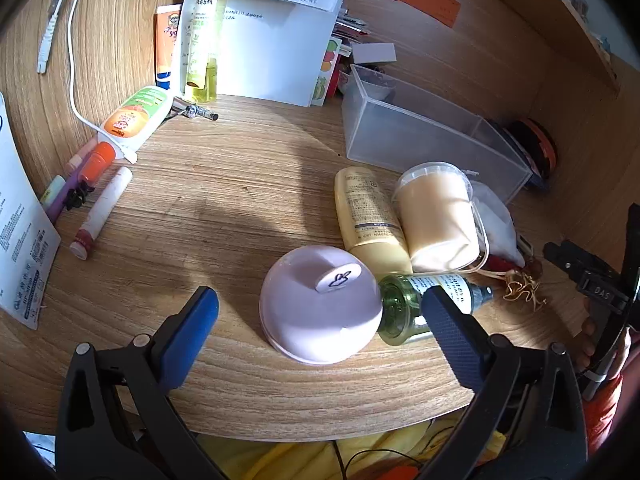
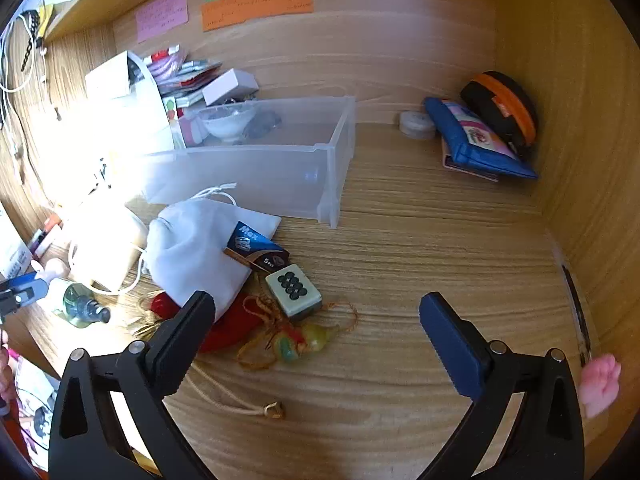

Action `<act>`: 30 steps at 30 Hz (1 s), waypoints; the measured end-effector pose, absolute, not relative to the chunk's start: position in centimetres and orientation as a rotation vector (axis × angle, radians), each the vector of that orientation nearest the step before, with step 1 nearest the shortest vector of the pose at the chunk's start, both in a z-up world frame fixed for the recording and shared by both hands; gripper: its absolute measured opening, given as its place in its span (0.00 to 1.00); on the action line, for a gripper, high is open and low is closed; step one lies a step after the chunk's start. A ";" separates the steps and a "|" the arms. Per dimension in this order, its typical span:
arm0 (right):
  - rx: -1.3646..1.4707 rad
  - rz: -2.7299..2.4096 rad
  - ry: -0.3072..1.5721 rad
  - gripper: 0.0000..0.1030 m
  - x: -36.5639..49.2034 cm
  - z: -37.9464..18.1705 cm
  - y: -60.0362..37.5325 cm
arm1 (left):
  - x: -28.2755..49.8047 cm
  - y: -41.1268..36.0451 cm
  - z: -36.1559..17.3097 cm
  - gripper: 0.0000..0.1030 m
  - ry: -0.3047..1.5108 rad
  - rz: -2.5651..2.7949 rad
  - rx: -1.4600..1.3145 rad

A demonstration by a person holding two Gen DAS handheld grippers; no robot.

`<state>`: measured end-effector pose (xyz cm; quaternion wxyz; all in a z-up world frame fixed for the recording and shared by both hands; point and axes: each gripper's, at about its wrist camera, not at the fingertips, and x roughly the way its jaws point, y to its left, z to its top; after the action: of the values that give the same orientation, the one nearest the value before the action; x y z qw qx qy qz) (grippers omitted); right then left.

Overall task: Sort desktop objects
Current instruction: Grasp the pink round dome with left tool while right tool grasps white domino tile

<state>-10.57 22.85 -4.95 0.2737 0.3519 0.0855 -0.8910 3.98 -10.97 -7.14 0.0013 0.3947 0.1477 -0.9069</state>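
We hold the left claw (image 1: 320,312) spread wide and empty, tilted down over the tabletop (image 1: 224,184), with the pink dome-shaped case (image 1: 320,312) lying between its blue pads but untouched; just beside it lie a green spray bottle (image 1: 412,304), a yellow lotion tube (image 1: 370,220) and a lidded cream cup (image 1: 436,216), all on their sides and crowded together. Our right claw (image 2: 316,312) is likewise fully open with nothing in it, hanging above a white drawstring pouch (image 2: 196,248), a small blue packet (image 2: 258,250), a mahjong tile (image 2: 294,290) and a tangle of red and gold charms (image 2: 288,340). Beyond both sits the clear plastic bin (image 2: 280,176), holding only a small bowl and a few bits at its far end. Further left, markers, a sunscreen tube (image 1: 134,118) and papers are still scattered. We judge the sorting barely begun: almost everything lies loose outside the bin, and no item is in hand yet
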 end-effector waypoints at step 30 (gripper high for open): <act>1.045 -2.254 0.369 0.60 -14.1 -6.8 20.8 | 5.1 -13.4 -6.7 0.67 0.635 -2.850 1.299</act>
<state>-14.08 20.82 -6.83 0.3099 0.3956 0.1397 -0.8532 5.11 -13.41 -6.65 -0.0270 0.4062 0.1987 -0.8915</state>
